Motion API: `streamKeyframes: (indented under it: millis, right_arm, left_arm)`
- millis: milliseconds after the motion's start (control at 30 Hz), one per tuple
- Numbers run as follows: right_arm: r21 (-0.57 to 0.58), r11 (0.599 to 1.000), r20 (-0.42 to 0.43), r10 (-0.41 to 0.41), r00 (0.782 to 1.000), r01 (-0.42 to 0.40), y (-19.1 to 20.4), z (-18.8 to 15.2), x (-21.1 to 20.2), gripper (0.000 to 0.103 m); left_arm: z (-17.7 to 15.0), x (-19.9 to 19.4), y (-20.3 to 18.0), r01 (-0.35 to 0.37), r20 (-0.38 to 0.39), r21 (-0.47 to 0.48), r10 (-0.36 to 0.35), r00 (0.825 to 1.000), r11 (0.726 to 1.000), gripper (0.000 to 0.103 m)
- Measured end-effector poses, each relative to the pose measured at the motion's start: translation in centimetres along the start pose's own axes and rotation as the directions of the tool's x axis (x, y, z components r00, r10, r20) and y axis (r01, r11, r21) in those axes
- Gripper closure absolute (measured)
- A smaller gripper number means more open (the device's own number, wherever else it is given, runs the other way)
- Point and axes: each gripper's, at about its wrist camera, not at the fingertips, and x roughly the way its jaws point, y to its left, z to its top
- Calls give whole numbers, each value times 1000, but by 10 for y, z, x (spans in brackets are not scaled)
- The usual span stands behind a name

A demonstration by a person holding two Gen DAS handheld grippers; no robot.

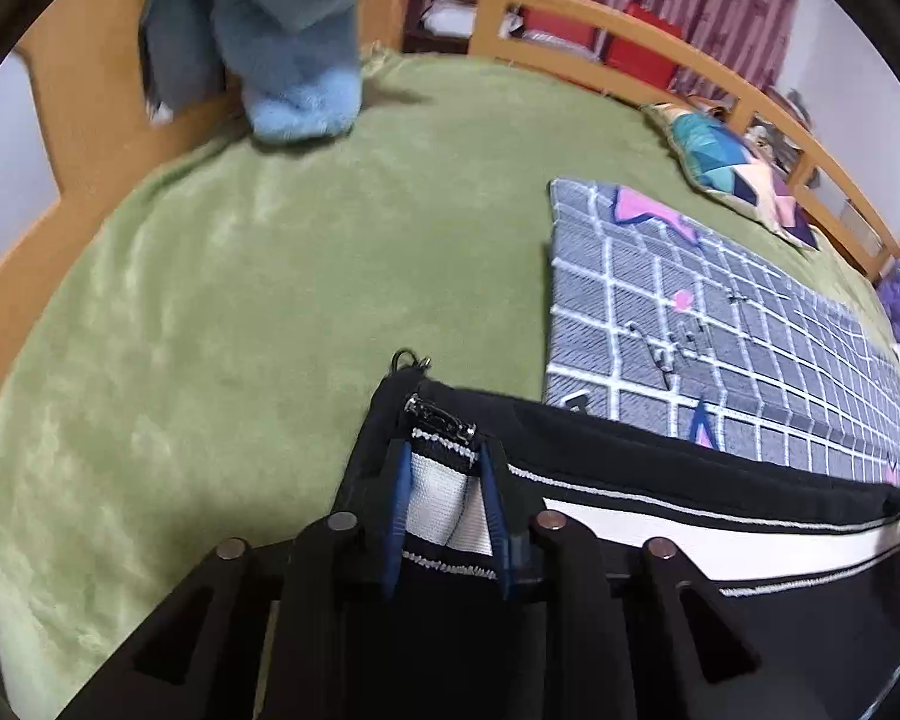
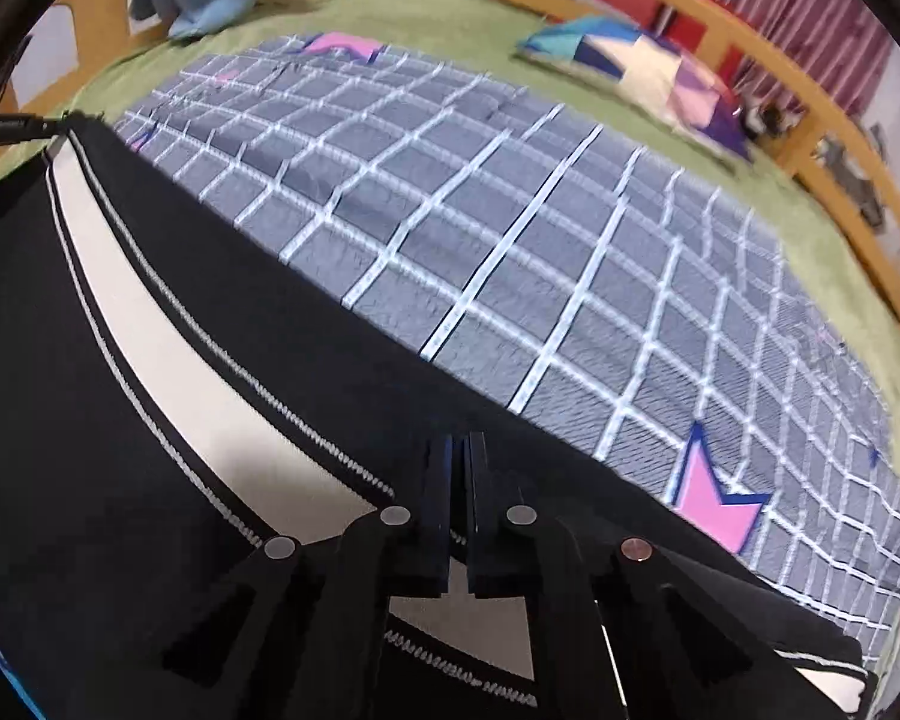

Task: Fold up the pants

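In the left wrist view, the left gripper (image 1: 444,492) sits at six o'clock with its jaws pinched on the white-striped corner of the black pants (image 1: 660,474), beside a metal clasp (image 1: 438,414). From that corner the garment's long edge runs away toward three o'clock, lying over the near edge of a grey grid-patterned blanket (image 1: 720,312) on the green bedspread (image 1: 270,276); a blue plush toy (image 1: 294,60) stands at eleven o'clock, well apart. In the right wrist view, the right gripper (image 2: 461,480) at six o'clock has its jaws closed together over the pants' dark edge, though whether cloth is actually caught between them cannot be told. The white stripe (image 2: 168,324) sweeps from there up to ten o'clock. Both hands seem to hold the same long edge, so the fold likely carries it across that axis.
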Motion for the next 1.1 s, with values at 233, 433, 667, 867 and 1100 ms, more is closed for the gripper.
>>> streamKeyframes:
  millis: [233, 433, 667, 867, 1100]
  right_arm:
    - [105, 994, 138, -8, 990, -6, -16, 14, -25, 100]
    - [198, 980, 51, 14, 999, -24, -19, 9, 28, 98]
    - [275, 959, 141, -105, 984, 63, -31, -7, -24, 62]
    - [374, 921, -3, -117, 993, 110, -58, -36, 17, 50]
    - [402, 902, 59, -195, 979, 155, -58, -30, -4, 52]
  left_arm:
    - [20, -19, 9, 35, 54, -60, -32, 998, 998, 82]
    - [9, 20, 11, -23, -50, -64, 20, 999, 998, 76]
    - [5, -28, -26, -38, 78, 51, 34, 996, 998, 38]
    - [-18, -7, -110, 44, 53, 233, -58, 997, 972, 38]
    - [-18, 21, -75, -98, -18, 173, 103, 995, 980, 39]
